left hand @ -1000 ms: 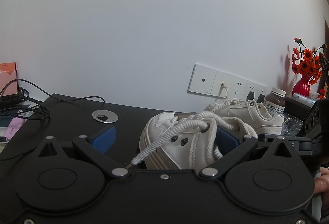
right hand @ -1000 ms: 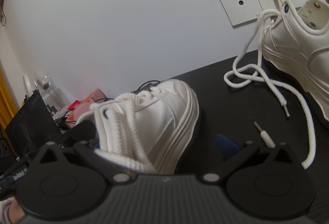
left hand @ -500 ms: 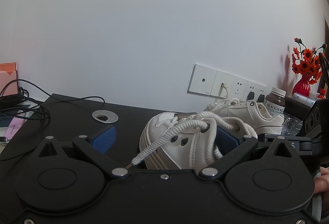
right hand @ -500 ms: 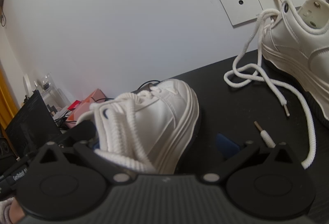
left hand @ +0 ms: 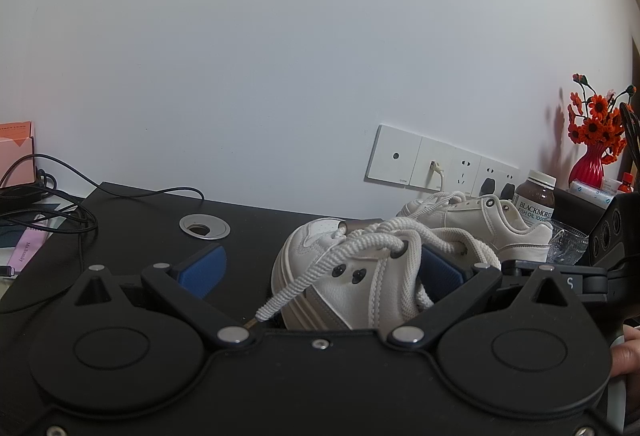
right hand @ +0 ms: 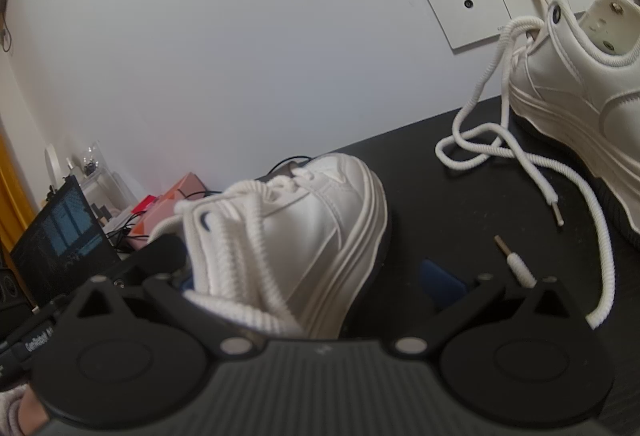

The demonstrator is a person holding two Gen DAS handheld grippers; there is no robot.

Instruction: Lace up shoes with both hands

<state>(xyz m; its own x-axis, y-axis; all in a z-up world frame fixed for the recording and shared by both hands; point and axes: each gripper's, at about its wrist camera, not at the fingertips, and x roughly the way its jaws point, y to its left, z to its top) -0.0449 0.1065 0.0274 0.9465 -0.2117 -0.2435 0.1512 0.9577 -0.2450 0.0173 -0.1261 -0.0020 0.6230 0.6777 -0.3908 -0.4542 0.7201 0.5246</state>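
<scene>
Near white sneaker [left hand: 352, 276]: unmoved over the last second; lacing stalled. We kept left gripper [left hand: 320, 268] and right gripper [right hand: 320, 276] wide open, empty, straddling it.

Between your left fingers: the near shoe [left hand: 352, 276] is filling the right half of the gap, its lace [left hand: 304, 284] trailing toward the hinge.
Left of that shoe: bare black desk [left hand: 248, 228] is lying open up to the grommet [left hand: 204, 226].
Far left: cables [left hand: 60, 212] are crowding the desk edge.
Ahead right of your left gripper: the second shoe [left hand: 480, 220], a bottle [left hand: 535, 196] and a glass [left hand: 568, 246] are blocking the wall side.
Ahead right of your right gripper: loose laces [right hand: 532, 172] are sprawling across the desk.
</scene>
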